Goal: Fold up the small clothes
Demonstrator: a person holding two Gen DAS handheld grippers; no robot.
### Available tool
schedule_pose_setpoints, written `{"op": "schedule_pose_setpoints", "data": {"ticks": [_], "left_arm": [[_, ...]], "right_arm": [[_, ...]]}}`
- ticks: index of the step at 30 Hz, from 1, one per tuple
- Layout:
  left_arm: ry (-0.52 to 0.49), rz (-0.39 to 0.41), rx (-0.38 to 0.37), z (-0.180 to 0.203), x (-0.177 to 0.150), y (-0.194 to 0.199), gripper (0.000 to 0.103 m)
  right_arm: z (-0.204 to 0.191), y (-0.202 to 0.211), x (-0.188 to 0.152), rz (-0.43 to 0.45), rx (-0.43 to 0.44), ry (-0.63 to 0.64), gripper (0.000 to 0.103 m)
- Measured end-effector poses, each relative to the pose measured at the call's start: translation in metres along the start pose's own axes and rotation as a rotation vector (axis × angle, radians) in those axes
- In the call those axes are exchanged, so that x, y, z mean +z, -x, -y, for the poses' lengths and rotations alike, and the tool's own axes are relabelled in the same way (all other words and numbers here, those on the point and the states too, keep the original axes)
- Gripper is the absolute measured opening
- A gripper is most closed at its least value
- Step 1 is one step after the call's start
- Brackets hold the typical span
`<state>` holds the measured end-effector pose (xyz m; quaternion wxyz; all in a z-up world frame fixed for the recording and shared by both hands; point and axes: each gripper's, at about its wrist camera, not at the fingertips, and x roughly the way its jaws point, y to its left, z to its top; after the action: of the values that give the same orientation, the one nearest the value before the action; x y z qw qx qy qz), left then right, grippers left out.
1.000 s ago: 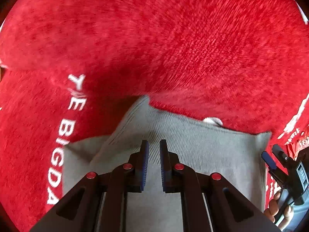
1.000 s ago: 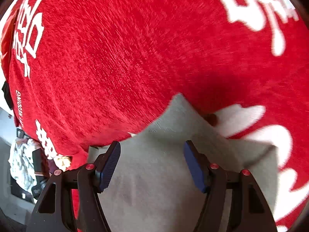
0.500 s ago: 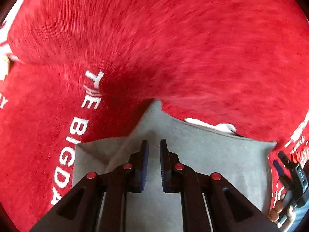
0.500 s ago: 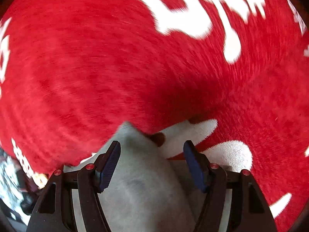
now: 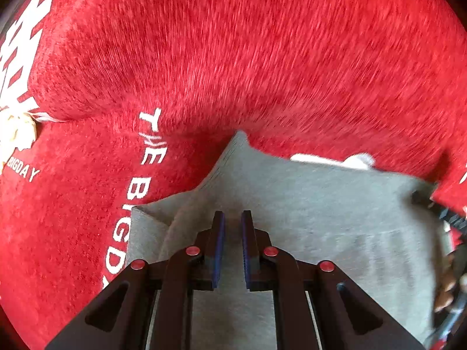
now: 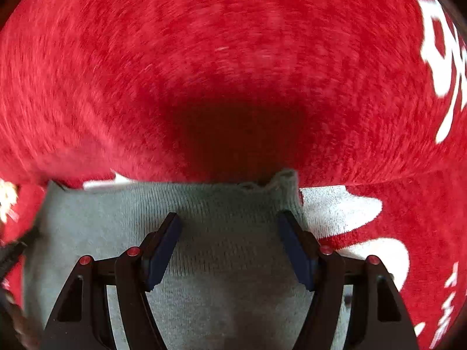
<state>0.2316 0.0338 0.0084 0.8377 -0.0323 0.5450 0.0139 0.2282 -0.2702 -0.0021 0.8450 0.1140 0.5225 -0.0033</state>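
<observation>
A: Where is the grey knit garment (image 5: pixel 306 204) now?

B: It lies on the red cloth (image 5: pixel 233 58) with white lettering, directly below both cameras. In the left wrist view one corner peaks up at the far edge, and a flap sits doubled over on the left side. A small white tab (image 5: pixel 359 159) peeks out along the far edge.

A: And the left hand-held gripper (image 5: pixel 232 245)?

B: Its jaws sit together with only a thin slit between the pads, right above the fabric. A second ago they were the same, so nothing has changed in that hand's closure. I cannot tell whether any cloth is pinched in the slit.

A: What has changed, then?

B: The right wrist view. A second ago the garment's corner pointed away at an angle; half a second ago it showed as a narrow ridge. Now its far edge runs straight across the frame, with a small raised tip on the right.

A: The right hand-held gripper (image 6: pixel 230 248)?

B: Jaws well apart, with the garment below them and nothing clamped.

A: Meaning for the fold?

B: I judge the right hand has squared up to the far edge, ready to take it for the next fold.
</observation>
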Motion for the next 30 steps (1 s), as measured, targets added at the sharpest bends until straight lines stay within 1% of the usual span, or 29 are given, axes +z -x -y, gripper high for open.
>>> {"op": "schedule_pose_setpoints", "data": {"ticks": [1,2,4,6,8,11,13,17,20,21,22,23,24,26,28,30], "left_arm": [[-0.003,-0.004,0.008,0.000,-0.001,-0.004,0.011],[-0.006,0.010,0.011,0.000,-0.003,-0.003,0.011],[-0.014,0.017,0.018,0.001,-0.005,0.001,0.011],[-0.035,0.029,0.023,0.005,-0.010,0.012,0.011],[-0.059,0.060,0.029,0.008,-0.016,0.027,0.011],[-0.085,0.094,0.016,0.015,-0.031,0.052,0.011],[-0.093,0.110,-0.001,0.018,-0.043,0.067,0.011],[-0.089,0.097,-0.037,0.016,-0.065,0.080,0.011],[-0.073,0.060,-0.044,0.011,-0.086,0.074,0.011],[-0.063,0.040,-0.042,0.007,-0.094,0.067,0.011],[-0.057,0.059,-0.044,0.004,-0.103,0.065,0.014],[-0.066,0.102,-0.034,0.002,-0.111,0.070,0.016],[-0.080,0.107,-0.022,0.003,-0.115,0.072,0.019],[-0.108,0.110,-0.015,0.002,-0.122,0.083,0.019],[-0.097,0.112,-0.028,-0.007,-0.126,0.094,0.019],[-0.047,0.109,-0.020,-0.029,-0.129,0.098,0.019]], "right_arm": [[0.004,0.001,0.000,-0.003,0.012,-0.011,0.073],[0.009,0.003,0.000,-0.006,0.014,-0.011,0.073],[0.014,0.013,-0.001,-0.006,-0.013,0.008,0.073],[0.011,0.028,-0.006,0.012,-0.034,0.032,0.073],[0.009,0.044,-0.015,0.030,-0.011,0.032,0.073],[0.012,0.073,-0.037,0.057,0.032,0.017,0.074],[0.009,0.088,-0.052,0.065,0.041,0.036,0.074],[-0.001,0.113,-0.094,0.072,0.020,0.090,0.074],[0.007,0.115,-0.121,0.063,-0.012,0.105,0.074],[0.006,0.107,-0.120,0.052,-0.012,0.101,0.073],[0.010,0.103,-0.127,0.042,-0.010,0.098,0.073],[0.013,0.108,-0.139,0.071,-0.014,0.119,0.073],[0.009,0.106,-0.138,0.084,-0.023,0.139,0.073],[0.006,0.113,-0.153,0.086,-0.063,0.194,0.074],[0.015,0.128,-0.162,0.116,-0.053,0.183,0.074],[0.039,0.145,-0.169,0.150,-0.038,0.105,0.076]]}}
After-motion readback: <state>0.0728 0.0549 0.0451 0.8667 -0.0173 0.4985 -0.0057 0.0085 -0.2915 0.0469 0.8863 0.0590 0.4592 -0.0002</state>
